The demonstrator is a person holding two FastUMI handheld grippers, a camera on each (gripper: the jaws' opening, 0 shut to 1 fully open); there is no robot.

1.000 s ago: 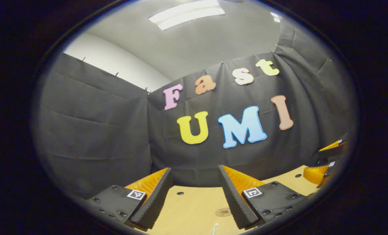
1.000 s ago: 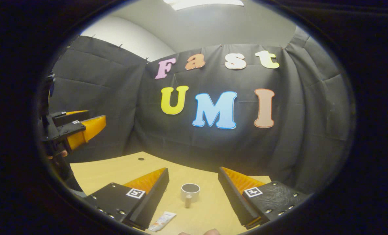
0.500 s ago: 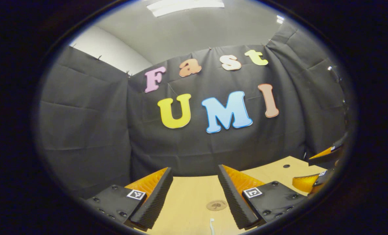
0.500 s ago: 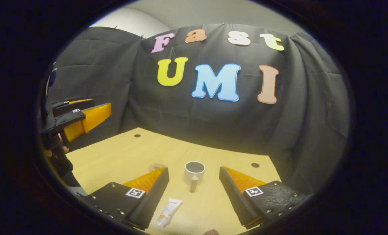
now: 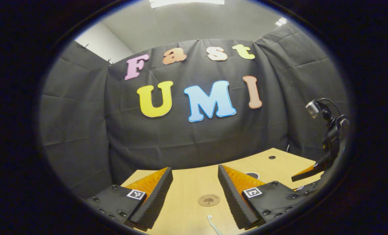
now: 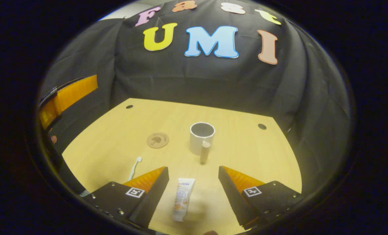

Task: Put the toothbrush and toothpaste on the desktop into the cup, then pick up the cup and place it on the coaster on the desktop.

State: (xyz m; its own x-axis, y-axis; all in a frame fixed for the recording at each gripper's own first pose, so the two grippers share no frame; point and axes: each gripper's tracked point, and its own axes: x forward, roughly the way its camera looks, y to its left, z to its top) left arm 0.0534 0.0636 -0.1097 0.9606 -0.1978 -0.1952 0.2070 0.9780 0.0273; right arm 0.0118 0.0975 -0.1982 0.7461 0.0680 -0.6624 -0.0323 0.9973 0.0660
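Note:
In the right gripper view a white cup stands upright mid-table, its wooden handle pointing toward me. A round brown coaster lies to its left, and a white toothbrush lies nearer and further left. The toothpaste tube lies flat on the table below the gap of my open right gripper. My left gripper is open and holds nothing; the coaster and the toothbrush head lie on the table below its gap. The cup's rim peeks out behind its right finger.
The yellow wooden table has small round holes near its back corners and ends at the black cloth wall. The left gripper hangs at the left edge of the right gripper view; the right gripper and its camera mount show at the right of the left one.
Both grippers have tipped down toward the table. The right one has come over the toothpaste, and the cup, coaster and toothbrush now show. The left view has swung right, showing more coaster and toothbrush.

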